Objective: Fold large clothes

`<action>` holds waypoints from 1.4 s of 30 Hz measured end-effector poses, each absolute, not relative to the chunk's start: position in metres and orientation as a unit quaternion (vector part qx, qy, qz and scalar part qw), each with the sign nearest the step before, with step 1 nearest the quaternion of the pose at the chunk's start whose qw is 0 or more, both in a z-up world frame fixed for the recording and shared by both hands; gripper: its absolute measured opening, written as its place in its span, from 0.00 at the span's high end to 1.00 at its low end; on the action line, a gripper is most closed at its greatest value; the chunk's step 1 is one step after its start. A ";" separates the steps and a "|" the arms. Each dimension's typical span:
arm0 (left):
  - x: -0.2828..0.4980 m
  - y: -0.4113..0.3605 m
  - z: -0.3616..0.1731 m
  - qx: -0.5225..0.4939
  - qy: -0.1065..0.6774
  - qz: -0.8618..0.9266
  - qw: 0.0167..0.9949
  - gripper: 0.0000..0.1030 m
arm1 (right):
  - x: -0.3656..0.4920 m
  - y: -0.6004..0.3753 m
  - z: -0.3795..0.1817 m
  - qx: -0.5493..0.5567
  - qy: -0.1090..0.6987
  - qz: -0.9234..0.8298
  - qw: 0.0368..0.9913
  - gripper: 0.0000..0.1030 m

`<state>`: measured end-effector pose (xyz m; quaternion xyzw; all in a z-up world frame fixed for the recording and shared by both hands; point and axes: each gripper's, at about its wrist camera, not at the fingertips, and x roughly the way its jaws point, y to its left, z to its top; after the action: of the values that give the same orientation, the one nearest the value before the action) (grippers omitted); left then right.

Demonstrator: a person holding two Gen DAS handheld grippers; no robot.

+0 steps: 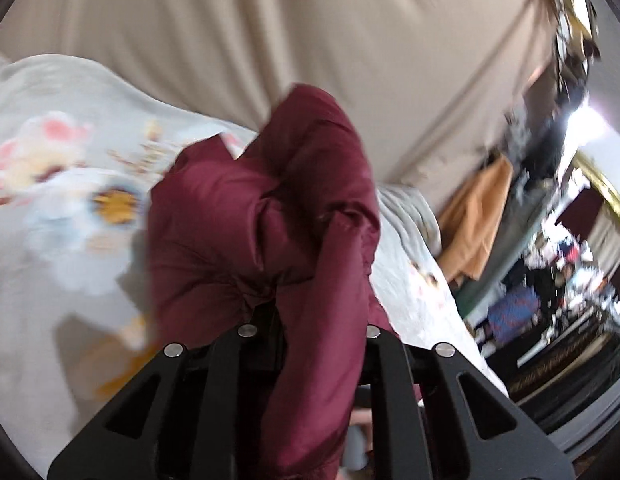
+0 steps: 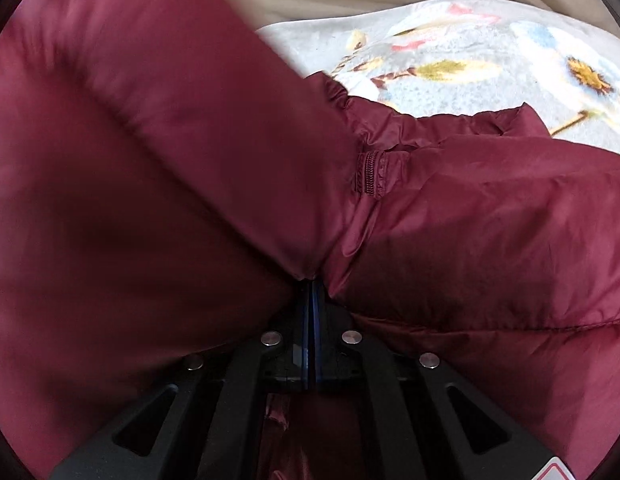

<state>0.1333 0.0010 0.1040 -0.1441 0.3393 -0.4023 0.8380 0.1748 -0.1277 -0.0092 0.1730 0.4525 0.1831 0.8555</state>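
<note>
Both grippers' fingertips buried in maroon jacket [image 2: 469,220], blurred

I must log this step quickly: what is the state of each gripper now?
Left gripper: closed on a bunch of the maroon jacket.
Right gripper: closed, pinching a fold of the same jacket.
</note>
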 end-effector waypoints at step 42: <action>0.104 -0.133 0.084 -0.069 0.373 -0.391 0.839 0.85 | 0.069 -0.262 -0.015 0.241 0.453 0.119 0.850 1.00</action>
<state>0.1039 -0.1333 0.0843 -0.0687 0.3729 -0.3911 0.8386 0.0693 -0.2620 -0.0149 0.2407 0.4526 0.1191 0.8503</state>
